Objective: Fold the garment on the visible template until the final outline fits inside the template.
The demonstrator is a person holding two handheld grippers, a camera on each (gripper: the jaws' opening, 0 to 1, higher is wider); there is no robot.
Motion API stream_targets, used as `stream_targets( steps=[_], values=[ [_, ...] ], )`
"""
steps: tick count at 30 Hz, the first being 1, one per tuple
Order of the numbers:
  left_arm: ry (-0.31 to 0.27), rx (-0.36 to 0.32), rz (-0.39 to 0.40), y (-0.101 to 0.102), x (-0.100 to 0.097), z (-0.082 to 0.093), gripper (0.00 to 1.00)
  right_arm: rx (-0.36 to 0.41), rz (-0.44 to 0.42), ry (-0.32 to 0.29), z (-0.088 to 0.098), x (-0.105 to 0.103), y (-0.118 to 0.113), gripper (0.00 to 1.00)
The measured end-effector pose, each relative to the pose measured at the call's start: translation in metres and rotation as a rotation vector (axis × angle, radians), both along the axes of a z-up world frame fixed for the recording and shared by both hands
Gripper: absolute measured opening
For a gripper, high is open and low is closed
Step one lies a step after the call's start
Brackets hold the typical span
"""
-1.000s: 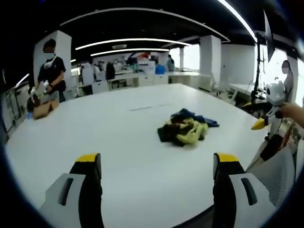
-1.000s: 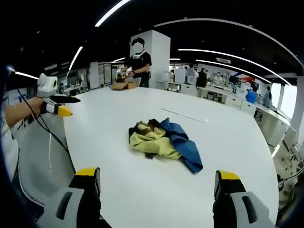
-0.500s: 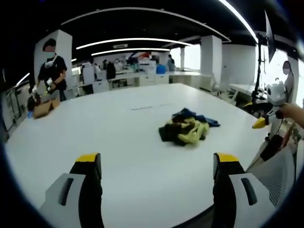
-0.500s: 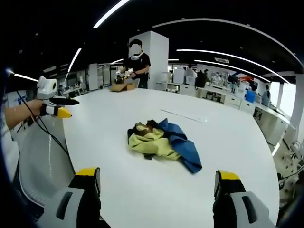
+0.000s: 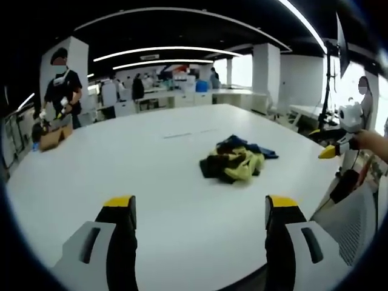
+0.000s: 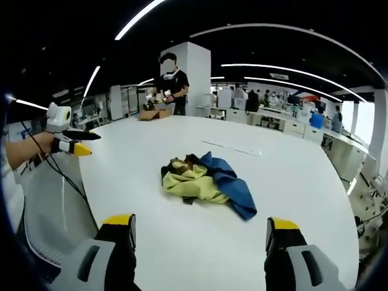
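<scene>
A crumpled garment (image 5: 235, 162), yellow, dark blue and black, lies bunched in the middle of a big white table (image 5: 151, 182). In the right gripper view the garment (image 6: 203, 180) shows its blue part to the right and its yellow part in front. Thin pale marks (image 5: 188, 133) lie on the table beyond it. My left gripper (image 5: 200, 207) hovers open at the near table edge, well short of the garment, holding nothing. My right gripper (image 6: 200, 223) is open too, over its own side of the table. Each gripper appears in the other's view: right gripper (image 5: 335, 149), left gripper (image 6: 73, 143).
A person stands at the far end of the table by a cardboard box (image 5: 51, 137), also in the right gripper view (image 6: 156, 112). A white mesh chair (image 5: 354, 225) stands at the table edge near me. Desks and more people fill the room behind.
Both views have shifted slightly, and each gripper's jaws stand a little closer together. The garment lies where it was. The person at the far end has shifted a bit.
</scene>
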State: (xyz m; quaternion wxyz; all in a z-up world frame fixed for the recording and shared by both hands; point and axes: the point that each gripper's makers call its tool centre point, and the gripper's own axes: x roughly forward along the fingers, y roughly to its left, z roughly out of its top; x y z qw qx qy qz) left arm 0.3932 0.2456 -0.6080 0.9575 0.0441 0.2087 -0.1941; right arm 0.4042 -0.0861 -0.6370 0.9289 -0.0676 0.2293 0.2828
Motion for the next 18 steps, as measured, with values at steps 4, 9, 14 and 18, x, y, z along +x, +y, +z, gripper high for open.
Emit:
stream_targets(
  steps=[4, 9, 14, 18],
  values=[
    [0.001, -0.003, 0.004, 0.001, 0.003, 0.000, 0.82, -0.001, -0.003, 0.002, -0.002, 0.003, -0.002, 0.86],
    [-0.001, -0.006, -0.005, -0.002, 0.005, 0.000, 0.80, 0.002, -0.005, -0.001, -0.002, 0.005, -0.002, 0.84],
    [-0.002, -0.011, -0.021, -0.006, 0.009, -0.001, 0.76, -0.007, -0.001, 0.001, -0.004, 0.007, -0.001, 0.80],
    [0.005, -0.050, -0.038, -0.014, 0.011, -0.001, 0.70, -0.006, 0.007, 0.000, -0.004, 0.010, 0.001, 0.77]
  ],
)
